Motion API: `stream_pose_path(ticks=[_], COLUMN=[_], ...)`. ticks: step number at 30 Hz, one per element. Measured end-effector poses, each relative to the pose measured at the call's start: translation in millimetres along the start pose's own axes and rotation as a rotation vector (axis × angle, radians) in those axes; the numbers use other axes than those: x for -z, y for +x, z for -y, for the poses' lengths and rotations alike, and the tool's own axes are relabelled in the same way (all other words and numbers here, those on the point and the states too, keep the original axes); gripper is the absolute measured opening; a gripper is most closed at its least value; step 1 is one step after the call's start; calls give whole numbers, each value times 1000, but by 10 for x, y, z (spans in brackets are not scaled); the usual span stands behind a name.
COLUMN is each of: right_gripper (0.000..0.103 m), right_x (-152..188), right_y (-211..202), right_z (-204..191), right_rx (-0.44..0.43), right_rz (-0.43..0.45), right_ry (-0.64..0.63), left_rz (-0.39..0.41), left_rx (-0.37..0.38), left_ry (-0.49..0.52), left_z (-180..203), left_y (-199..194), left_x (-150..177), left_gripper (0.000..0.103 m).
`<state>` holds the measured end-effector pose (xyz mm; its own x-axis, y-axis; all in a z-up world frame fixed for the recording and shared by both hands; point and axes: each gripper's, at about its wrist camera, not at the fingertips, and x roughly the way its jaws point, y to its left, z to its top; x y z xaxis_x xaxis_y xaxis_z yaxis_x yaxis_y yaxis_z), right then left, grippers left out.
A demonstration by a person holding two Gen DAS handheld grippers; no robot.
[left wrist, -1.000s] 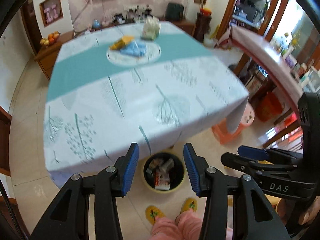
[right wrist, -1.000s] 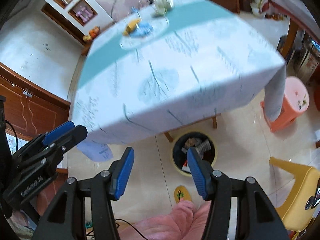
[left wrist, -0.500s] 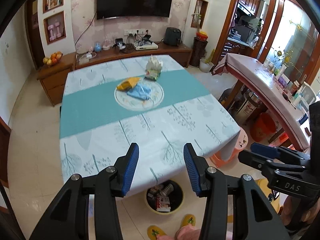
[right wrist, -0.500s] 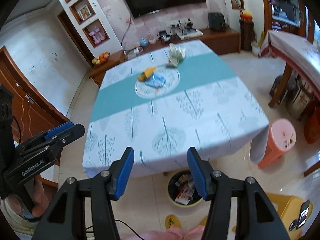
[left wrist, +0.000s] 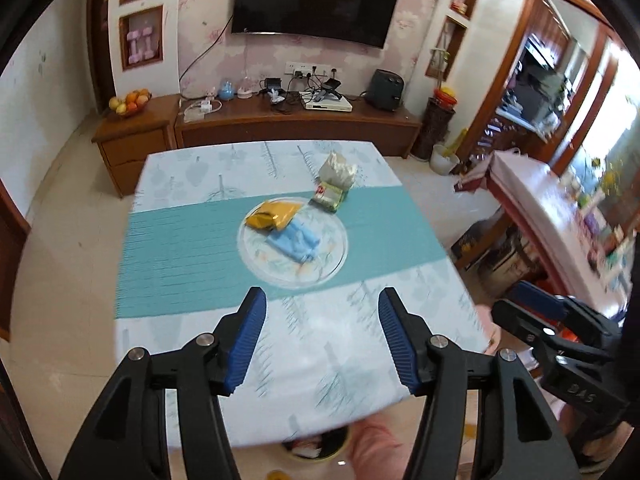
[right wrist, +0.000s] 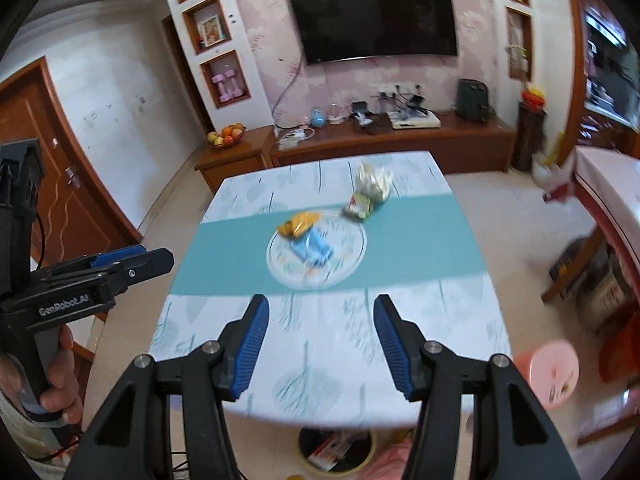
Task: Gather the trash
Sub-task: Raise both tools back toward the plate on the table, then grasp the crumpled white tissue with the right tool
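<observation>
Left wrist view looks down the left gripper (left wrist: 322,336), its blue-padded fingers (left wrist: 246,336) spread wide with nothing between them, held above the near edge of the table (left wrist: 192,320). Just under that edge, on the floor, the rim of a trash bin (left wrist: 320,446) peeks out with wrappers inside, beside a pink-clad leg. Off to the right the right gripper (left wrist: 556,320) hangs level with the table's side; from its own camera, the right gripper (right wrist: 320,338) also stands open and empty over the near tablecloth, and the left gripper (right wrist: 100,276) shows at the far left in the person's hand (right wrist: 60,376). Farther along, on the teal band across the middle of the cloth, sits a round glass plate (left wrist: 260,256) carrying a yellow wrapper (left wrist: 274,216) with a blue wrapper (left wrist: 294,242) touching it on the near side. Just past the plate's far rim lies a green packet (left wrist: 329,197), and right behind it a crumpled clear plastic bag (left wrist: 338,170). Beyond the table, a wooden sideboard (left wrist: 296,124) runs along the wall under a television (left wrist: 316,0).
</observation>
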<state>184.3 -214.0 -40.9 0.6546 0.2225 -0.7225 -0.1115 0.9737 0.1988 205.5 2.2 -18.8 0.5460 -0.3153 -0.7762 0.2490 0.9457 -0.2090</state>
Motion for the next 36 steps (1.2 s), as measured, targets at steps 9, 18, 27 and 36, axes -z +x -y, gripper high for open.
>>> stream_pose_path(ticks=[9,18,27,36], right_gripper=[52,48,40,22], right_x=[-988,-1589,-1625,-1615], right_y=[1177,2507,3547,3707], right_z=[906,1224,1202,1232], right_rx=[-145,-204,-204,-246], right_rz=[-149,-249,-362,-309], right_ry=[-71,-118,-141,-196], left_rz=[-77,-116,-143,-190], left_rx=[-86,-204,-256,-235], left_ry=[-174,-345,-431,-446], left_z=[390,261,71,122], left_y=[1299,2481,3055,3376], left_x=[-761,-1324,-1474,-1443], left_gripper=[57,57,57,57])
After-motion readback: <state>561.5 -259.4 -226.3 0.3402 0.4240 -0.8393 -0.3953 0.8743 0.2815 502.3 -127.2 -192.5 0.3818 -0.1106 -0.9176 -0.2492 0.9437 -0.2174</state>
